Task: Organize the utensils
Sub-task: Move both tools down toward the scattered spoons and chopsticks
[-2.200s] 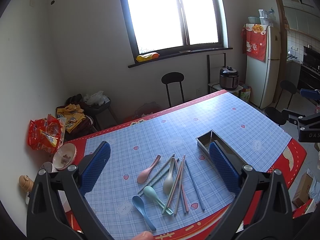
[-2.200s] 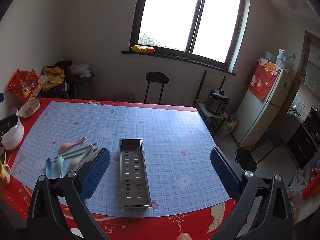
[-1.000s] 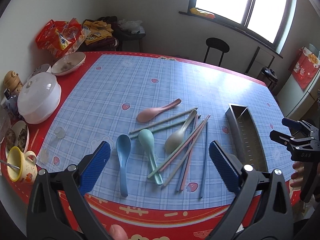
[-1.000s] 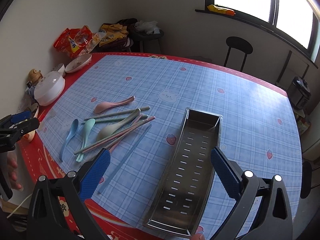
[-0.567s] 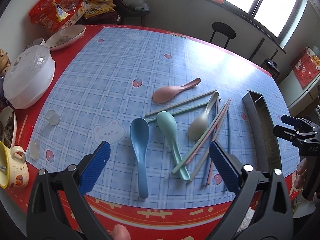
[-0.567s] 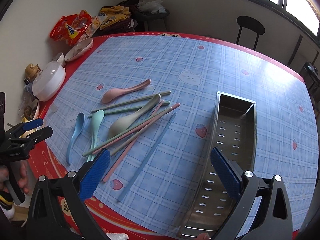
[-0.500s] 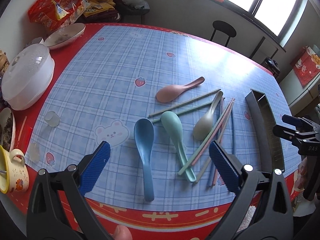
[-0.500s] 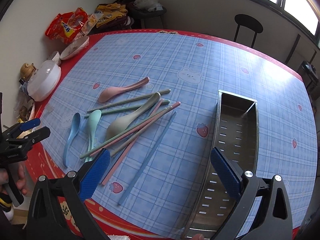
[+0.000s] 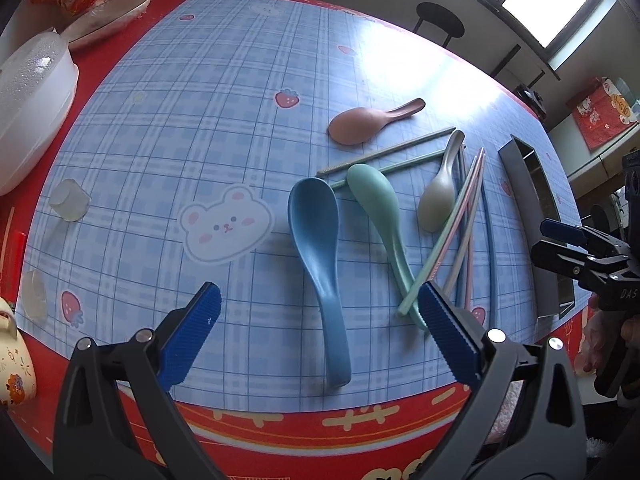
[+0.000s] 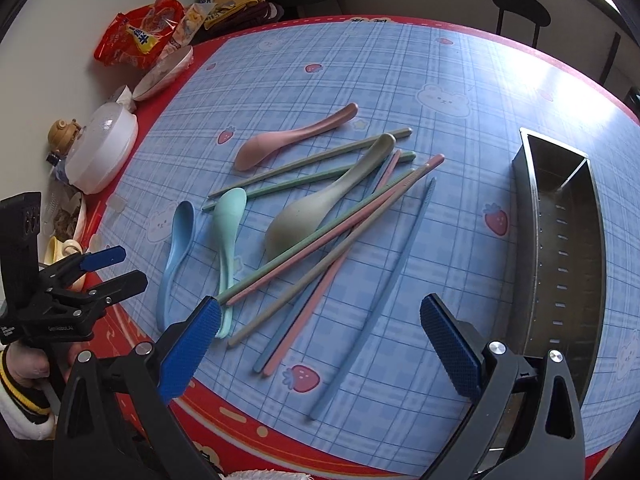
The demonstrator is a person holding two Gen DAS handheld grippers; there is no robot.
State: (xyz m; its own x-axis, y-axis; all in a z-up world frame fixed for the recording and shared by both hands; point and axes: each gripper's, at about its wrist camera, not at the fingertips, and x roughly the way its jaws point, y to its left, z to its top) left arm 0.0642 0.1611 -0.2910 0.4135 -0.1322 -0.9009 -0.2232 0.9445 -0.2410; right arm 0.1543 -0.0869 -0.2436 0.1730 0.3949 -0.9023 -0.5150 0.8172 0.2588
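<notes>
Four spoons lie on the blue plaid tablecloth: blue spoon (image 9: 320, 248), mint spoon (image 9: 380, 216), grey-green spoon (image 9: 438, 200) and pink spoon (image 9: 360, 124). Several pastel chopsticks (image 9: 460, 232) cross beside them. A long perforated steel tray (image 10: 560, 240) stands empty to their right. My left gripper (image 9: 318, 304) is open, low over the blue spoon's handle, with nothing held. My right gripper (image 10: 320, 312) is open above the near ends of the chopsticks (image 10: 340, 240) and a loose blue chopstick (image 10: 384, 292). Each gripper shows at the edge of the other's view.
A white lidded bowl (image 9: 28, 100), a shallow dish (image 10: 164, 72), a mug (image 9: 12, 360) and small clear cups (image 9: 70, 200) line the table's left edge. Snack bags (image 10: 136, 36) sit beyond it. A black stool (image 10: 520, 8) stands behind the table.
Both grippers have dropped lower and closer to the utensils. The left one now hangs over the blue spoon's handle. Nothing was taken hold of.
</notes>
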